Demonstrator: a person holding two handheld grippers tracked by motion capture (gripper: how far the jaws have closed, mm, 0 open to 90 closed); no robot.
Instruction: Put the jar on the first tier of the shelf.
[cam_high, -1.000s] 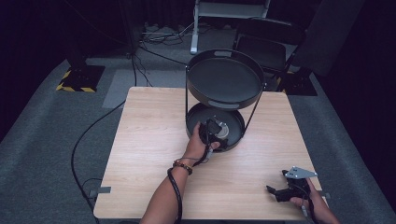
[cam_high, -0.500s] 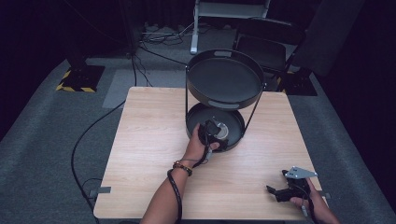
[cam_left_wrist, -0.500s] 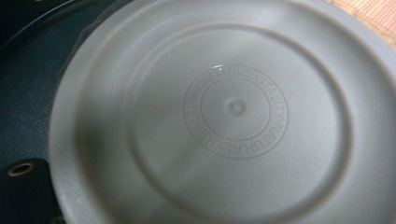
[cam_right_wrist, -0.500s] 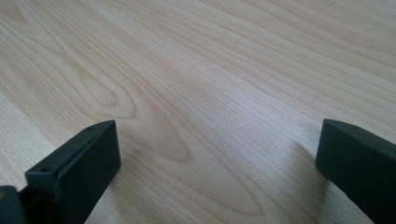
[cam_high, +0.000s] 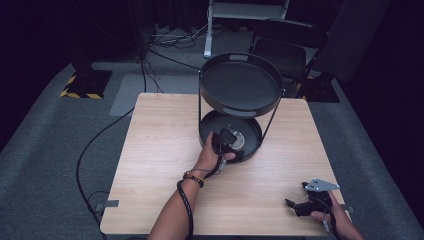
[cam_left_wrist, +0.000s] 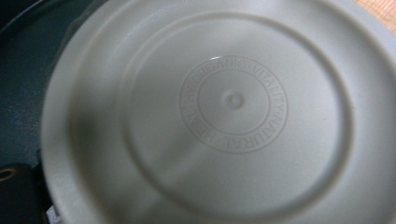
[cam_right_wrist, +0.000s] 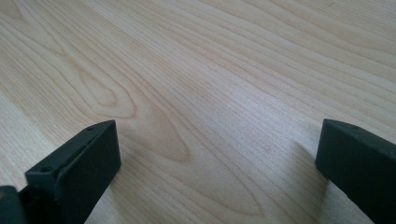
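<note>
The room is dark, with black walls at the back. A grey carpet covers the floor. On it stands a light wooden table, lit from above. Behind the table sits a black chair and a white stand. Cables lie beside it. A black base with yellow stripes sits far left.

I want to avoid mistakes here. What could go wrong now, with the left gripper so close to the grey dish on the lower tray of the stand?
1. The upper tray hangs right above the left gripper; lifting straight up might knock it.
2. The grey dish looks smooth and shallow, so it may slip from the jaws.
3. The right gripper is open near the table edge, too far away to steady the stand.
</note>
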